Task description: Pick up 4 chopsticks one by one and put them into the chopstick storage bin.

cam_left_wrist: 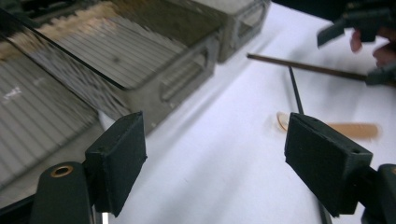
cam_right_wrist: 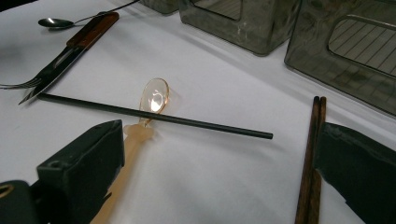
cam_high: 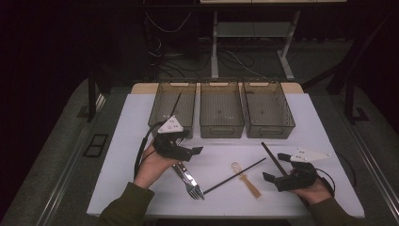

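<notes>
White table cover (cam_high: 141, 122); three smoky grey translucent ribbed plastic bins (cam_high: 221, 110); pale amber translucent plastic spoon (cam_right_wrist: 152, 100); thin black stick (cam_right_wrist: 159, 115); dark brown wooden chopsticks (cam_right_wrist: 310, 158); silver metal fork (cam_high: 190, 181); black grippers (cam_high: 186, 148).

The high view is dim — only the white table (cam_high: 141, 197) is lit, from above, and the room around it is near black. The left gripper view smears the bins (cam_left_wrist: 154, 56) at upper left; the right gripper view stays sharp, with soft shadows.

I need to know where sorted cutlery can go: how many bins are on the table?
3, in a row along the far edge: the left bin holding a black stick, the middle bin, the right bin.
</notes>
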`<state>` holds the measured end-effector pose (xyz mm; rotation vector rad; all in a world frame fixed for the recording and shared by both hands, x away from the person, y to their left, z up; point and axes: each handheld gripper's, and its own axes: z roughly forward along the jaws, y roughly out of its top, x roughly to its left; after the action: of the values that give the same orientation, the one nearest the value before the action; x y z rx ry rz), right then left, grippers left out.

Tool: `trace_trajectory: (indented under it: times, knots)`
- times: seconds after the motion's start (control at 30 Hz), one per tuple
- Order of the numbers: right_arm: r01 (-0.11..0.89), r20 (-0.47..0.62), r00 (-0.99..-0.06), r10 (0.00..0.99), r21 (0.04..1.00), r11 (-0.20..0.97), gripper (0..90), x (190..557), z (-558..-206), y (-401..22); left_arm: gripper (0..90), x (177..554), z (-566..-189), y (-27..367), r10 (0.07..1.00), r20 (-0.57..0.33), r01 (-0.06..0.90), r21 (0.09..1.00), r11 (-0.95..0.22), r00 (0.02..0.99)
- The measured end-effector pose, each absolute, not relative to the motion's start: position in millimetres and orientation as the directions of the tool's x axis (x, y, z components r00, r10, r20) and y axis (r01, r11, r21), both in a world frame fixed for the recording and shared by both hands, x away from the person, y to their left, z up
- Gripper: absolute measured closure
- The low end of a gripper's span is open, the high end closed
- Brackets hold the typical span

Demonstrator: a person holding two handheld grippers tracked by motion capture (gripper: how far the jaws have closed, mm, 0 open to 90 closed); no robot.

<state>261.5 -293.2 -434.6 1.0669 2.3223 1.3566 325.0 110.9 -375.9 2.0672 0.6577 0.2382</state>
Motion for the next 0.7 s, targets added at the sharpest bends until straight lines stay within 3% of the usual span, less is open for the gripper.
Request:
trace_trajectory:
  times: [0.43,0.7]
  knots:
    - [0.467,0.143,-0.702,0.697,0.832,0.299,2.3,261.4,-434.4,-293.8,14.8,299.0,-398.3,92.6,0.487,-0.075,0.338,0.81,-0.479,0.87]
    - [0.469,0.145,-0.702,0.698,0.831,0.299,2.3,261.7,-434.7,-293.6,22.8,284.5,-415.3,74.8,0.454,-0.103,0.35,0.791,-0.502,0.885]
